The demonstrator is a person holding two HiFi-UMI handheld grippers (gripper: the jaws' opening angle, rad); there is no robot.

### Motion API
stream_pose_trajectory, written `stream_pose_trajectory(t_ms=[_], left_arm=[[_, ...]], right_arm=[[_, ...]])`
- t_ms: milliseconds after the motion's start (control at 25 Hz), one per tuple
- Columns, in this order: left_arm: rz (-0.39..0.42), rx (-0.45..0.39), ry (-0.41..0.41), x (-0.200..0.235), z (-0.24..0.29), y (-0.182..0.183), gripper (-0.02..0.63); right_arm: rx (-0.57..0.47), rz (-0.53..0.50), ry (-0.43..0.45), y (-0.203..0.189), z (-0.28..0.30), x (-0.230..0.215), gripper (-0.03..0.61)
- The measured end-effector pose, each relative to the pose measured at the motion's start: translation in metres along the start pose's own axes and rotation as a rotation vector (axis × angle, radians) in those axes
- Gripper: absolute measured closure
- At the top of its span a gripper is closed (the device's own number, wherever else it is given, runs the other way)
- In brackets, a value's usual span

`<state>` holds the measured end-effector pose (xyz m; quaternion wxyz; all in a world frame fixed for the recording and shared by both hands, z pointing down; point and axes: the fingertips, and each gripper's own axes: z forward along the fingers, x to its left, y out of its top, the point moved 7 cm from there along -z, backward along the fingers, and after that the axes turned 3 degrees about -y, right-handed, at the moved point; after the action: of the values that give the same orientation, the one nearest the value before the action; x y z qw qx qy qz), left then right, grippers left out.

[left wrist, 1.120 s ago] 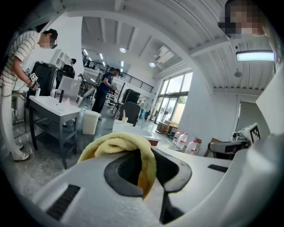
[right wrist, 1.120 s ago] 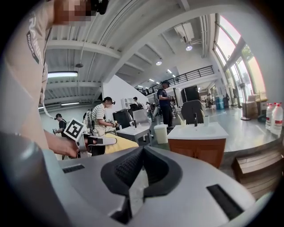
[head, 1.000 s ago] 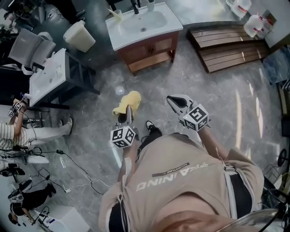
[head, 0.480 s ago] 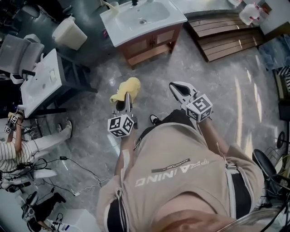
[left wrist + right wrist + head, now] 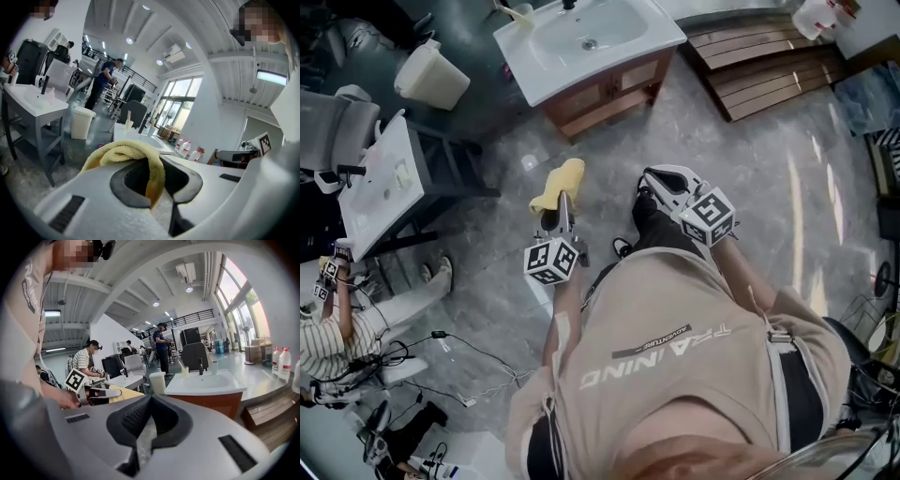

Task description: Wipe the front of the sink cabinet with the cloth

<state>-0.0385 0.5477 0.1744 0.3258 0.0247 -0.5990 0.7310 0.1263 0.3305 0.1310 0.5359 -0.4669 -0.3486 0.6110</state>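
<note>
- Cloth (image 5: pixel 559 184) is bunching at our left claw's (image 5: pixel 564 202) tips, clamped between them.
- Our right claw (image 5: pixel 656 178) is staying pressed together, empty.
- Sink cabinet (image 5: pixel 605 89), ahead of both claws, is drawing nearer than before.

Lab hall; freestanding sink units (image 5: pixel 539 82); floor cables (image 5: pixel 457 345).

Your head camera looks steeply down from above you onto the grey floor (image 5: pixel 750 216), with the sink cabinet (image 5: pixel 605 89) far ahead at top. Each gripper camera rides low and close behind its own jaws, facing level across the room. Both gripper views share that sink cabinet; the right gripper view also catches your left gripper (image 5: pixel 110 393) at left.
</note>
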Motion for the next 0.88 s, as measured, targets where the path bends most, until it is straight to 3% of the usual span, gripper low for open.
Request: stream_pose_trajectory(t_ms=[160,360,520,880], left_arm=[[0.007,0.021,0.057,0.006,0.030,0.013,0.565],[0.016,0.046,0.104,0.009,0.074,0.027,0.565],[0.059,0.073,0.145,0.009,0.118,0.038,0.565],[0.019,0.105,0.123,-0.001,0.202,0.035,0.565]], right_arm=[[-0.009,-0.023,0.058,0.021,0.039,-0.029,0.566],[-0.003,-0.155,0.105,0.049,0.074,-0.070,0.566],[-0.008,-0.095,0.151,0.058,0.093,-0.114,0.566],[0.086,-0.109,0.180,0.041,0.111,-0.176,0.566]])
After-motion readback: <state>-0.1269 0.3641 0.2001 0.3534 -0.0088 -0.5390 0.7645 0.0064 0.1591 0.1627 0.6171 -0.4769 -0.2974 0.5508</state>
